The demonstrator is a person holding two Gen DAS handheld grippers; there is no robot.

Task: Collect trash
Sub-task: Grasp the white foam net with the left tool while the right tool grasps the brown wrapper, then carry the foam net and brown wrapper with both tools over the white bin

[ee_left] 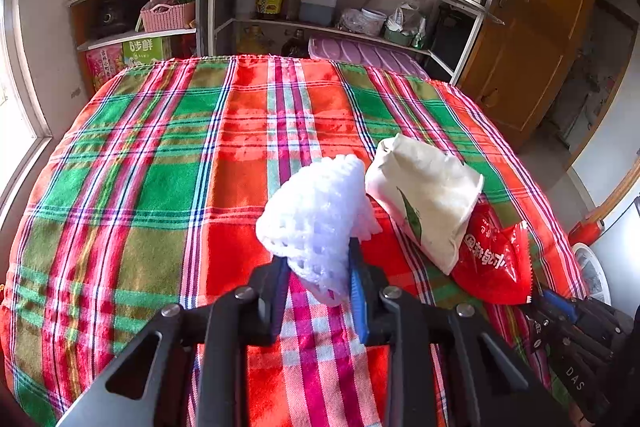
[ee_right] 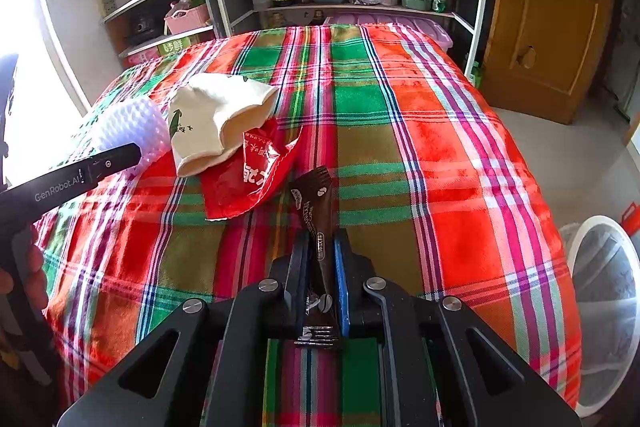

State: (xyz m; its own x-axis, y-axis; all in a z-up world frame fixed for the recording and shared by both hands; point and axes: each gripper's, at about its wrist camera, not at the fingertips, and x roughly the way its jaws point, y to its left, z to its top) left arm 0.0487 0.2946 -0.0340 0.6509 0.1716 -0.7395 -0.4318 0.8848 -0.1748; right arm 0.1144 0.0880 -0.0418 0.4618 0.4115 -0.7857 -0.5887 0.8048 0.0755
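My left gripper (ee_left: 320,259) is shut on a white foam fruit net (ee_left: 316,219) and holds it above the plaid tablecloth (ee_left: 160,167). The net also shows in the right wrist view (ee_right: 128,127). My right gripper (ee_right: 322,247) is shut on a brown coffee stick sachet (ee_right: 318,211), held upright over the cloth. A crumpled cream paper bag (ee_left: 428,195) lies on the table, also in the right wrist view (ee_right: 216,115). A red snack wrapper (ee_left: 496,259) lies partly under it, also in the right wrist view (ee_right: 248,175).
A white mesh bin (ee_right: 604,307) stands on the floor right of the table. Metal shelves (ee_left: 320,7) with bottles, pans and a kettle stand behind the table. A wooden cabinet (ee_left: 540,27) is at the back right. A window is at the left.
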